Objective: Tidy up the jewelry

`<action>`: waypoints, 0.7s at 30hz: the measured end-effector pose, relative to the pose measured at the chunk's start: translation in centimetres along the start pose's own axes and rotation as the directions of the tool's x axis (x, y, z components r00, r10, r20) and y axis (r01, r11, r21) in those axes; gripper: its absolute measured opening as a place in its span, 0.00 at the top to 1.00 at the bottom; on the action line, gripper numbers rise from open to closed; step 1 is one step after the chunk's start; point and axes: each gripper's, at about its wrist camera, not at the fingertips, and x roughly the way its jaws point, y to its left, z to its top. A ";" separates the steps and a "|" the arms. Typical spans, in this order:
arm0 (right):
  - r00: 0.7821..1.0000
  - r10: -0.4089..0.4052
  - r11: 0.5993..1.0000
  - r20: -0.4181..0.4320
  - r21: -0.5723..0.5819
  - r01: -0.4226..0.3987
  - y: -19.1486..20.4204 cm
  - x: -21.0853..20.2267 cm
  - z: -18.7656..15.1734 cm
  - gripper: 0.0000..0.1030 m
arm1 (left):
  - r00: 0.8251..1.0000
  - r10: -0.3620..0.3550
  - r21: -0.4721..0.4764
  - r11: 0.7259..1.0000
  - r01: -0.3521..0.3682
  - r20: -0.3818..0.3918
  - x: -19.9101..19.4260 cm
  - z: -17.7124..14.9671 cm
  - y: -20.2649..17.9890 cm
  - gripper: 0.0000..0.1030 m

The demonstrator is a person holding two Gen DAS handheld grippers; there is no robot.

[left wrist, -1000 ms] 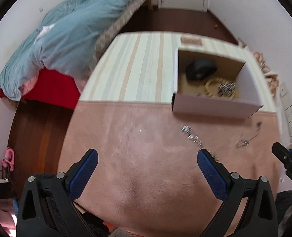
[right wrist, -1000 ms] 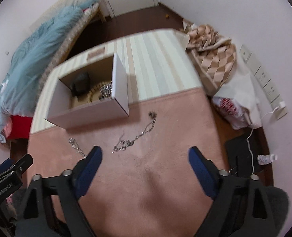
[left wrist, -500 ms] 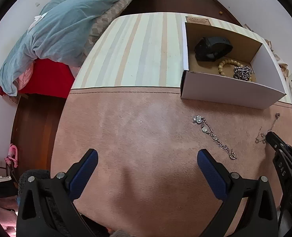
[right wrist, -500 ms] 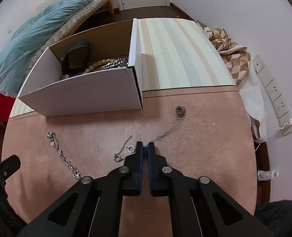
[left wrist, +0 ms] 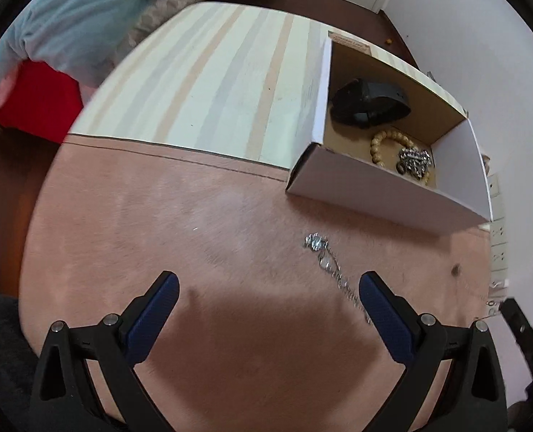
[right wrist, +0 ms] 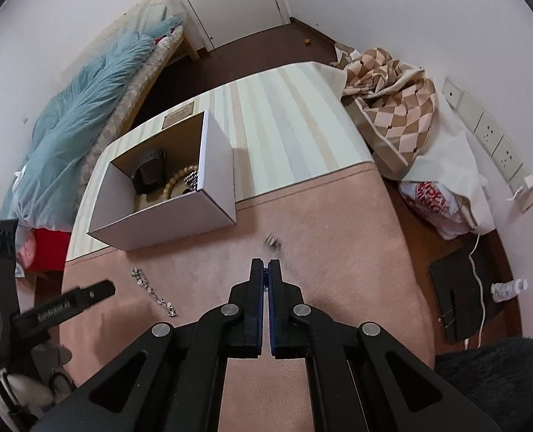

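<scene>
Looking down along the left gripper (left wrist: 268,288), its blue-padded jaws stand wide apart, having just begun to draw in slightly, with nothing between them but pink cloth. A silver bracelet (left wrist: 333,268) lies stretched on that cloth covering the near half of the surface (left wrist: 201,82), its lower end running just beside the right-hand pad (left wrist: 383,315). Beyond it, a white cardboard box (left wrist: 374,194) sits across the seam where the pink cloth meets the striped part, toward the far right corner. Inside are a black band (left wrist: 369,102), a beaded bracelet (left wrist: 385,140) and a heap of silver chain (left wrist: 414,162).

From the right gripper (right wrist: 265,270), the jaws are pressed together, pinching a thin chain necklace (right wrist: 273,243) whose blurred end shows just past the tips, above the pink cloth. The box stands to the left of it, open top showing its contents. The silver bracelet lies at the lower left, near the tip of the left gripper. A checkered cloth (right wrist: 389,90) is bunched off the surface's far right edge.
</scene>
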 end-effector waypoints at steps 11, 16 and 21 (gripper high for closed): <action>0.999 -0.031 0.999 -0.026 0.027 0.031 -0.2 2.3 -0.5 0.98 | 0.994 0.097 0.215 0.971 -0.105 0.051 3.1 0.7 -5.2 0.56; 1.000 -0.018 0.999 -0.018 0.030 0.019 -0.2 1.8 -0.4 0.98 | 0.998 0.021 0.224 0.974 -0.035 0.067 2.4 0.2 -5.3 0.94; 0.999 0.037 0.999 0.015 0.031 -0.037 0.5 -0.4 0.4 0.98 | 0.995 -0.062 0.197 0.979 0.046 0.074 0.0 -0.2 -4.4 0.95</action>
